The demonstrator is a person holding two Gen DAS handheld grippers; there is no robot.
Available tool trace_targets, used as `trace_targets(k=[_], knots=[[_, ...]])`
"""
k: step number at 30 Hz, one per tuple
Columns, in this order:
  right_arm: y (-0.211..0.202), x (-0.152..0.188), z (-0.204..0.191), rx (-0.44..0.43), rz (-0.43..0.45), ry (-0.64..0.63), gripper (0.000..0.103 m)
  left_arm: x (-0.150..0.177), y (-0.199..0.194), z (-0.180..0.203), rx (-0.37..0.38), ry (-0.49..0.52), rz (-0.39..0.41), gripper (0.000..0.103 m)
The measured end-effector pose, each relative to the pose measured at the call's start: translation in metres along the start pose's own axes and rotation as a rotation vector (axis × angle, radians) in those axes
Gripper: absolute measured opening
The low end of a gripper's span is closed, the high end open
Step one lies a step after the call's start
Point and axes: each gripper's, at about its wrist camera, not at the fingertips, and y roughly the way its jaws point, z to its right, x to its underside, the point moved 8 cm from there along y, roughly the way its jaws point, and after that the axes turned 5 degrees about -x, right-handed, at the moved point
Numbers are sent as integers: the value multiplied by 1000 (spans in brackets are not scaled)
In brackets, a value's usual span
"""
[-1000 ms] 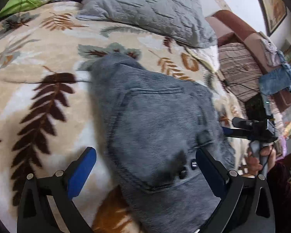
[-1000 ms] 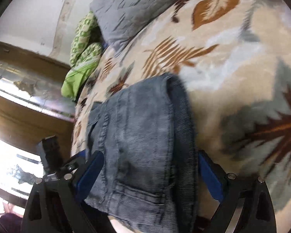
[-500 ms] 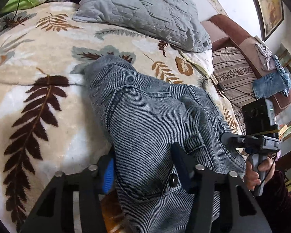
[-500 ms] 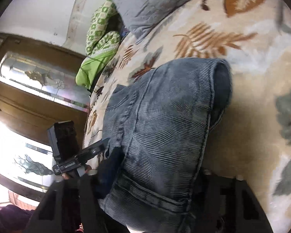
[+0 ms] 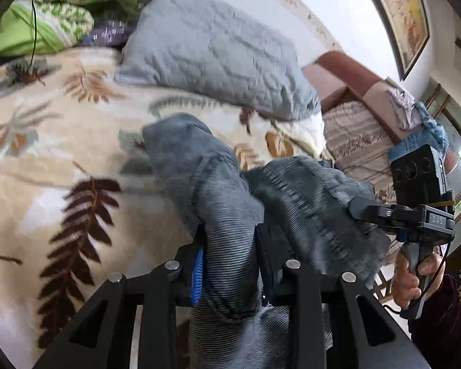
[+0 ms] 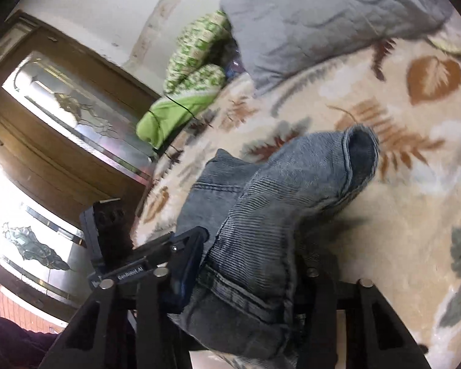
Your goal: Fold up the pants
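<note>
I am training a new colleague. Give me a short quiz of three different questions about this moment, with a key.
1. True or false: the left hand-held gripper is shut on the grey-blue corduroy pants.
2. Which item lies nearest behind the pants? A) the grey quilted pillow B) a wooden chair C) a red bucket
3. Fill in: the right hand-held gripper grips the pants near their ____ end, where a seamed band shows.

Key: 1 true; 2 A; 3 waistband. Both grippers are shut on the fabric, and the pants are partly lifted off the beige leaf-patterned blanket.
</note>
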Motion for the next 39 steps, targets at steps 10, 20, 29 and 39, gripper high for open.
trace_targets(k=[10,20,29,39], knots=[[16,-1,39,213,-72,12,53,2,19,-39,-152,-85,-88,43],[-10,36,104,80,-152,253,73,16,20,-61,-216,-142,-146,76],[39,47,71,-155,-201,234,79,22,28,-53,-168,-127,-210,76],[43,49,66,-93,-159,220,61,28,36,-32,-63,-87,-228,39]])
